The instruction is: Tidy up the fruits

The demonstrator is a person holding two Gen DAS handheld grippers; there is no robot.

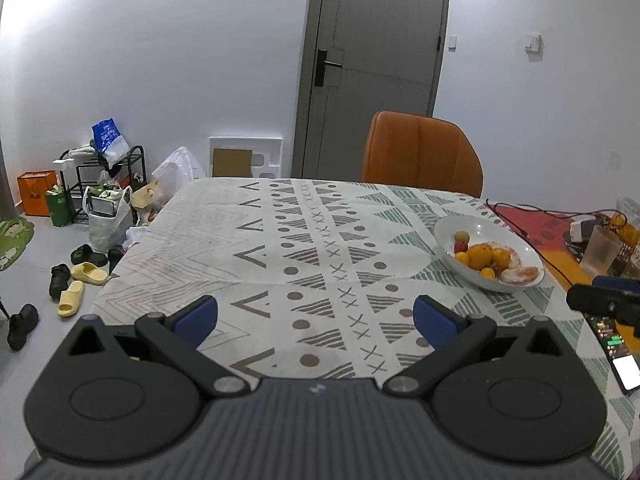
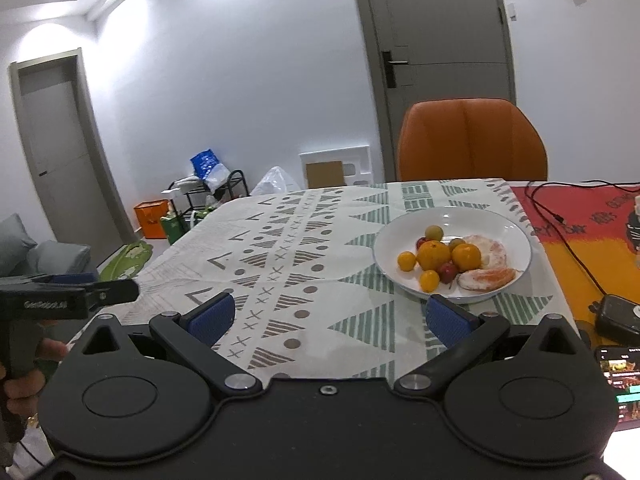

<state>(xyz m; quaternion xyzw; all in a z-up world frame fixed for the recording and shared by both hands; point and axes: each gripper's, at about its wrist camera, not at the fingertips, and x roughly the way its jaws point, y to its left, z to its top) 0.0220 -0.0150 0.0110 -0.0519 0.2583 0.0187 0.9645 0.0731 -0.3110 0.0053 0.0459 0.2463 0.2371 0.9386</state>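
Fruit (image 2: 448, 258) sits piled in the white bowl (image 2: 516, 236) at far right; I hold my left gripper (image 1: 316, 320) and right gripper (image 2: 328, 320) spread wide, empty, above the tablecloth (image 1: 280, 248).

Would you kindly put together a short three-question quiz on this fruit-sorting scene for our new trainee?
1. True or false: the left claw is shut on a fruit.
2. Which lies nearest the front rim of the white bowl? A) the peeled citrus segment B) a banana C) a grape bunch
3. Fill in: the chair behind the table is ____ in colour.

Key
1. False: both the left claw and the right claw are open and hold nothing.
2. A
3. Orange
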